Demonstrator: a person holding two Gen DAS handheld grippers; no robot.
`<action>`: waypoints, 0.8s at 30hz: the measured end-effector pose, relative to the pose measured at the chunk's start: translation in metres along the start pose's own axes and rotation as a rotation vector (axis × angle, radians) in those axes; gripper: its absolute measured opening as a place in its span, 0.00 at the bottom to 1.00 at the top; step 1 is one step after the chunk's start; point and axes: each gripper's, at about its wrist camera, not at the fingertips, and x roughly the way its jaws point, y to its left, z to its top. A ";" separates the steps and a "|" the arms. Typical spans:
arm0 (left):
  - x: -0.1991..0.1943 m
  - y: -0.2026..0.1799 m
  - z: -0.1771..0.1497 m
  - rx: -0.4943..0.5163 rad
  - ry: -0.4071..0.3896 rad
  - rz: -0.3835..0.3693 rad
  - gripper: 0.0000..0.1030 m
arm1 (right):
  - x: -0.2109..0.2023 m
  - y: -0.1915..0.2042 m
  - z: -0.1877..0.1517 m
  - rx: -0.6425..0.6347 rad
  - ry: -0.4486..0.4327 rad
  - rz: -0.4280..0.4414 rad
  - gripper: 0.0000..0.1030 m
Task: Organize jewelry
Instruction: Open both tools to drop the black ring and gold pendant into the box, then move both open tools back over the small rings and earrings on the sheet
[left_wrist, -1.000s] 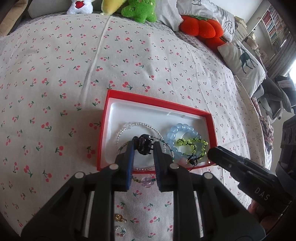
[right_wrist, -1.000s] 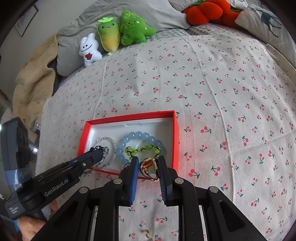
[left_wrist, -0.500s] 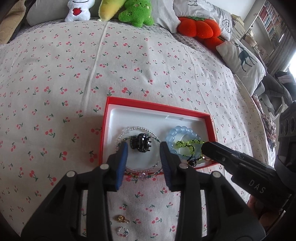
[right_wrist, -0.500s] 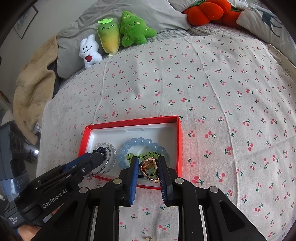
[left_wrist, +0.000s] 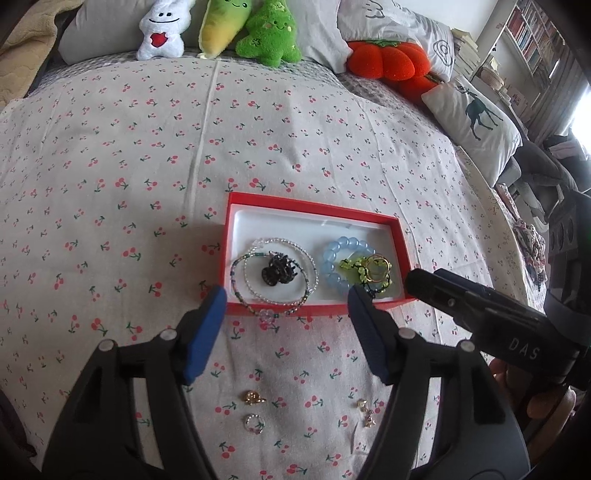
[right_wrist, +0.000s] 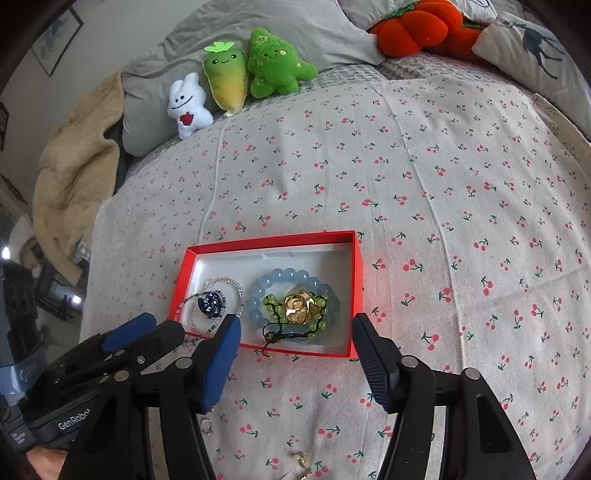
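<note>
A red box with a white inside lies on the cherry-print bedspread. In it lie a black hair claw inside clear bead strands, a blue bead bracelet, a green bead bracelet and a gold clip. My left gripper is open and empty, just in front of the box. My right gripper is open and empty over the box's near edge. Small gold pieces and a clear ring lie loose on the bedspread near me.
Plush toys, an orange plush and pillows line the far end of the bed. A beige blanket hangs at the left. The bed's edge drops off on the right in the left wrist view.
Both grippers opened and pulled back. The left let the black hair claw fall into the box; the right let the gold clip fall onto the green bracelet.
</note>
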 end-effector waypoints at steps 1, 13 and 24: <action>-0.003 0.000 -0.002 0.001 0.001 0.003 0.73 | -0.004 0.001 -0.001 -0.008 -0.003 -0.001 0.65; -0.018 0.022 -0.030 0.020 0.069 0.123 0.84 | -0.030 -0.002 -0.036 -0.103 0.066 -0.080 0.72; -0.014 0.036 -0.065 0.079 0.173 0.156 0.84 | -0.029 -0.023 -0.075 -0.099 0.198 -0.132 0.74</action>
